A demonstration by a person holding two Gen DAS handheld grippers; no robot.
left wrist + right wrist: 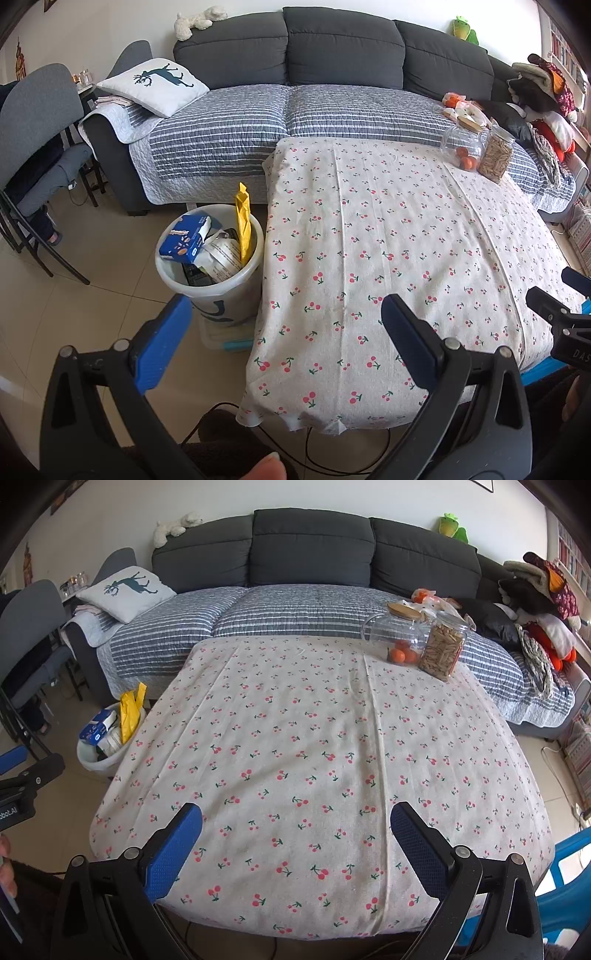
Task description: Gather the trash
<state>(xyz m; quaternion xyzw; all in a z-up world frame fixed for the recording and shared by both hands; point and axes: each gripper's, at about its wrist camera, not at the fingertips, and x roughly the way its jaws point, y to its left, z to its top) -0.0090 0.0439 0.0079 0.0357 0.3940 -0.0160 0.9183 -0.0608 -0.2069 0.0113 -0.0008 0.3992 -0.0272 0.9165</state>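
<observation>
A white trash bin (236, 288) stands on the floor at the table's left side, also in the right wrist view as the bin (92, 757). It holds a blue snack box (186, 238), a yellow wrapper (243, 225) standing upright and crumpled paper (221, 254). My left gripper (284, 317) is open and empty, near the table's front left corner, in front of the bin. My right gripper (295, 830) is open and empty over the front of the cherry-print tablecloth (314, 738).
Two glass jars stand at the table's far right: one with oranges (400, 638), one with sticks (443, 646). A grey sofa (332, 48) with a deer pillow (155, 85) runs behind the table. Grey chairs (37, 122) stand at left. Cables lie on the floor under the table's front edge.
</observation>
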